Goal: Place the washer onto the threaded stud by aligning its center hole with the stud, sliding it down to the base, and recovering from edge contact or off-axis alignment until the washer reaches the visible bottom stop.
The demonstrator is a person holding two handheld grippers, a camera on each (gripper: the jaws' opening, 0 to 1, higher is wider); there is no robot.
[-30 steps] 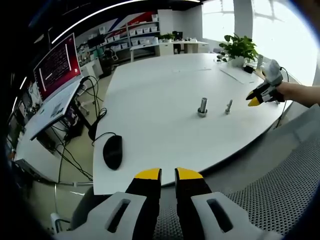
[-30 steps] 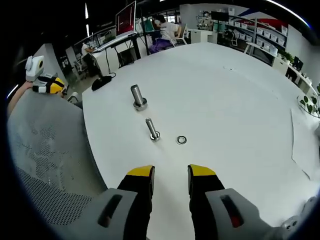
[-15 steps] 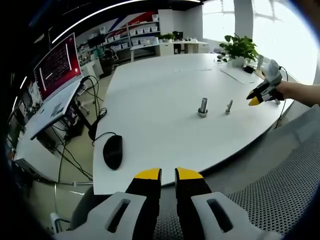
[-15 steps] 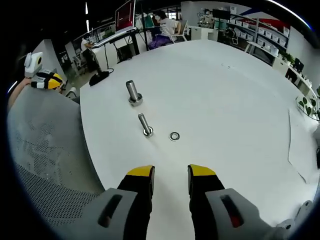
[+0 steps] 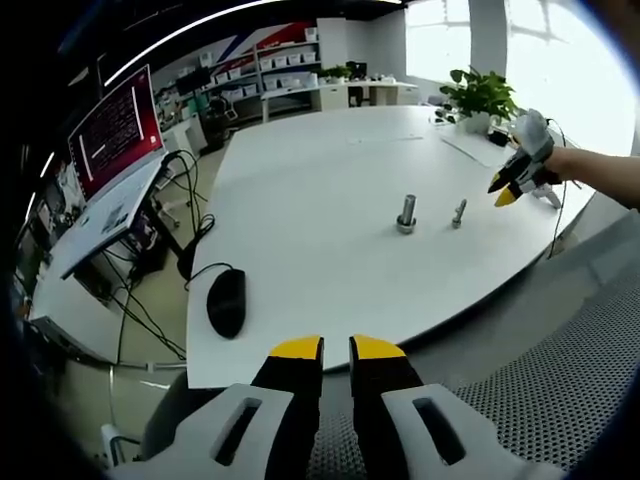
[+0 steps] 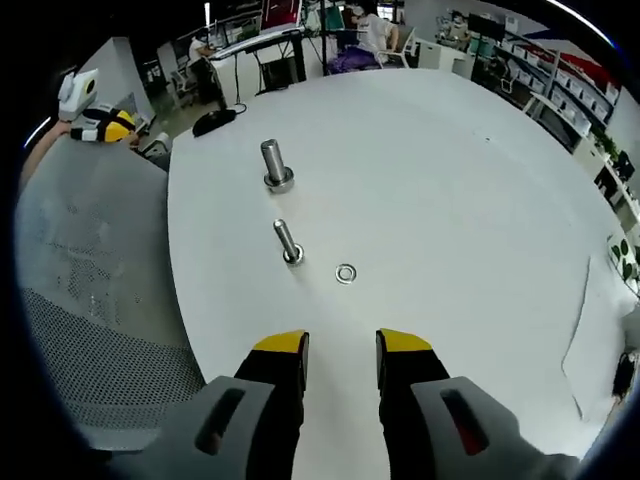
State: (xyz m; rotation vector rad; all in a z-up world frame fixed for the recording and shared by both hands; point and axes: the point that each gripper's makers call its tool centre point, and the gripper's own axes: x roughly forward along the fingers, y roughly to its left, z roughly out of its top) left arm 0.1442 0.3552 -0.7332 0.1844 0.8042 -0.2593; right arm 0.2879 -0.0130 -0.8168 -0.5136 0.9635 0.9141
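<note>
A small flat metal washer (image 6: 346, 273), a bright ring with a dark centre hole, lies on the smooth white top of a large rounded table (image 6: 450, 180), not far in from the table's near curved edge and just beside the thinner of two upright metal pieces. That thinner piece, a slim threaded stud (image 6: 288, 242) standing on a small round base, leans slightly in the right gripper view; it is bare, and the washer lies apart from it. Farther along the same edge stands a thicker, smooth grey cylinder (image 6: 275, 165) on a wider flanged base. The right gripper (image 6: 342, 348) hovers above the table short of the washer, its two black jaws with yellow tips parted by a clear gap and holding nothing. In the left gripper view the left gripper (image 5: 336, 349) sits off the table's edge over a grey perforated mesh surface (image 5: 560, 370), its yellow-tipped jaws nearly closed with only a narrow slit between them, empty. From there the stud (image 5: 458, 213) and the cylinder (image 5: 406, 214) stand near the table's far edge, with the right gripper (image 5: 508, 186) held in a hand beyond them. A black rounded mouse (image 5: 226, 303) rests near the table's left corner, and a leafy potted plant (image 5: 478, 98) stands at the far end.
</note>
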